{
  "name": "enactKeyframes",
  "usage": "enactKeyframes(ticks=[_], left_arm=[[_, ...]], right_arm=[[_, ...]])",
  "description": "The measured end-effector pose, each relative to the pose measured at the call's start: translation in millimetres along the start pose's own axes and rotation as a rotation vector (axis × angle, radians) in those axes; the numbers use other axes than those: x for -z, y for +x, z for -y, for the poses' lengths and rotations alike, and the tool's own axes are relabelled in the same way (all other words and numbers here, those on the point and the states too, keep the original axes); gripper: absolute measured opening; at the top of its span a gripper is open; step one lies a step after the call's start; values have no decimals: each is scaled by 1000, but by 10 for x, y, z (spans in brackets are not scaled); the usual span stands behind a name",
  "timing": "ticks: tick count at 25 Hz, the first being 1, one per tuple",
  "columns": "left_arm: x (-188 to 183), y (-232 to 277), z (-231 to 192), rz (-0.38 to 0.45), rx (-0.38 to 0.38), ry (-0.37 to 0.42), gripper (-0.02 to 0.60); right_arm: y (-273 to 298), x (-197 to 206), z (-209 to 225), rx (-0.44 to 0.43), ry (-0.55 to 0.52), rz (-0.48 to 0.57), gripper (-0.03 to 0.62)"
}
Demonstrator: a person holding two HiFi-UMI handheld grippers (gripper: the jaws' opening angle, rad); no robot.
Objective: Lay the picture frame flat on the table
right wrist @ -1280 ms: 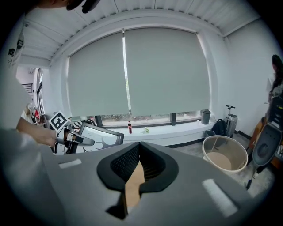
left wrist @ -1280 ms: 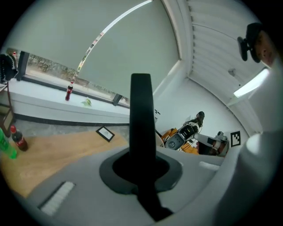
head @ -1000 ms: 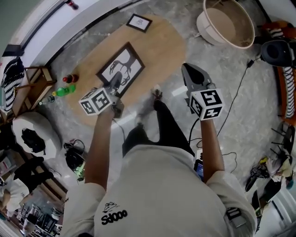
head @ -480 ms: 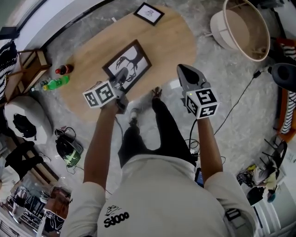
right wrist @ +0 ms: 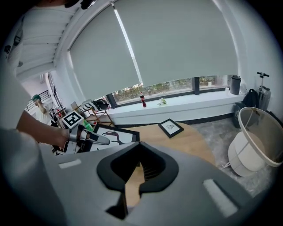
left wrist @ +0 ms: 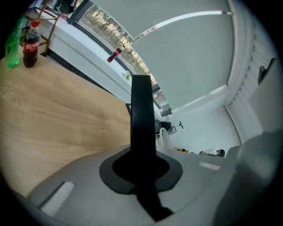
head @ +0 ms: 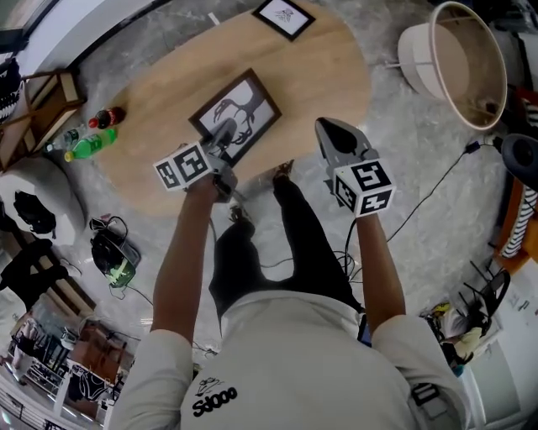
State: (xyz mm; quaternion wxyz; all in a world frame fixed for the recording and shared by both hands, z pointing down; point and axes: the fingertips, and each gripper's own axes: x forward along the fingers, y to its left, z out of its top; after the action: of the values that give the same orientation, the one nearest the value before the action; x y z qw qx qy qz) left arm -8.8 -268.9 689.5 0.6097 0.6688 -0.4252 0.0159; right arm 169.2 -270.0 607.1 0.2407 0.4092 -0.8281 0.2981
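The picture frame (head: 244, 105), black-edged with a black bird drawing, is on the oval wooden table (head: 328, 76) with its picture side toward me. My left gripper (head: 223, 134) is shut on the frame's near edge. In the left gripper view that edge shows as a black bar (left wrist: 141, 106) running up from between the jaws of my left gripper (left wrist: 141, 152). I cannot tell how steeply the frame tilts. My right gripper (head: 329, 130) hangs shut and empty at the table's near rim, right of the frame. From the right gripper (right wrist: 138, 148) the frame (right wrist: 117, 134) and the left gripper (right wrist: 90, 137) show on the left.
A small black frame (head: 286, 15) lies flat at the table's far end. A cola bottle (head: 105, 116) and a green bottle (head: 88, 147) stand at the table's left end. A round cream basket (head: 458, 59) sits on the floor at the right. Cables and bags lie around my legs.
The head view has swung, so the table sits higher in it. My left gripper stays shut on the frame's near edge. The right gripper has barely moved.
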Motion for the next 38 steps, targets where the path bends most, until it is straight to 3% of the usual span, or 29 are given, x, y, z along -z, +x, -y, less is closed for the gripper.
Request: enactKeyframes(ticks=[14, 31, 38], left_arm=[[187, 558, -384, -49, 21, -111, 20], [385, 712, -764, -46, 3, -265, 20], [446, 745, -901, -34, -4, -293, 26]], right_arm=[[655, 223, 210, -15, 9, -78, 3], [884, 565, 181, -32, 58, -133, 3], [924, 703, 161, -34, 66, -150, 3]])
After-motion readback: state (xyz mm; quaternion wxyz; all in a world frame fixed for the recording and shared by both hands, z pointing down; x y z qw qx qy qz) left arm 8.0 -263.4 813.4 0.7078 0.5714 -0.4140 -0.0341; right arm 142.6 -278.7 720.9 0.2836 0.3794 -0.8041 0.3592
